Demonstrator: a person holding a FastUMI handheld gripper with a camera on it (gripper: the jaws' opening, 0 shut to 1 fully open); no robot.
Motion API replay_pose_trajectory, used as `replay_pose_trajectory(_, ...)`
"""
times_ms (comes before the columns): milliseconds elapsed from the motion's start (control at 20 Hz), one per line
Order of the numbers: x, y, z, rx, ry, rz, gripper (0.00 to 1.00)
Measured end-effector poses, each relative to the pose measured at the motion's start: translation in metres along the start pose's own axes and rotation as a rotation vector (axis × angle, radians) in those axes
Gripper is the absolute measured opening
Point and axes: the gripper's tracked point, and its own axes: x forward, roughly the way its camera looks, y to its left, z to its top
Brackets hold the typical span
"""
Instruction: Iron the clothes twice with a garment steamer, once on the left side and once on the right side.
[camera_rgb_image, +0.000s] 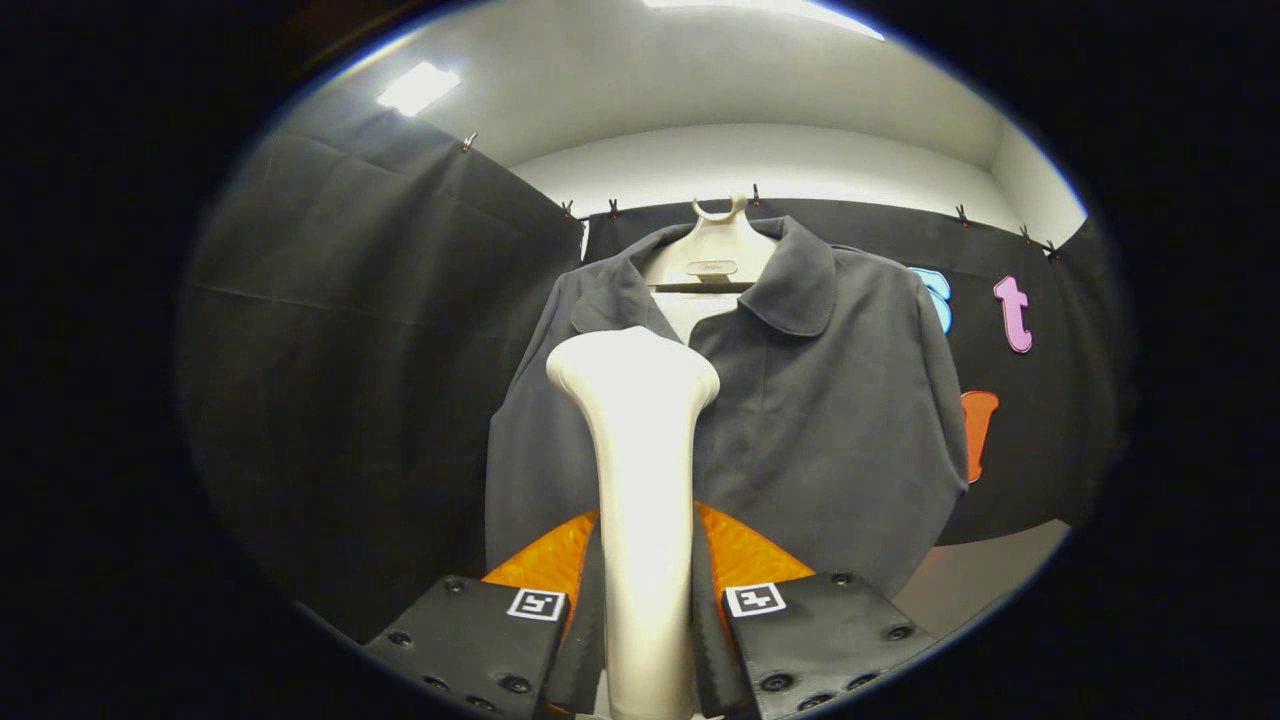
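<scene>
Jaws clamped on pale garment steamer (640, 480) handle, head raised near grey jacket (800, 400) on hanger (712, 250), left of placket. Likely left-side pass; next, stroke head down fabric.

Steamer (640, 500): upright between the gripper's (645, 625) two fingers, both pressed on its handle; head raised before the jacket's chest
Jacket (760, 410): behind the steamer, hung on a hanger (712, 250); front facing the gripper
Hanger: at the jacket's collar, against the booth wall (350, 350)
Booth wall: behind and left of the jacket
</scene>
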Motion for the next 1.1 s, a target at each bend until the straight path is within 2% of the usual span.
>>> replay_pose_trajectory(300,0.027,0.014,-0.003,-0.032,-0.005,0.011,0.44)
replay_pose_trajectory(650,0.026,0.016,-0.012,-0.028,0.002,0.029,0.44)
replay_pose_trajectory(1100,0.014,0.028,-0.066,-0.024,0.089,0.068,0.45)
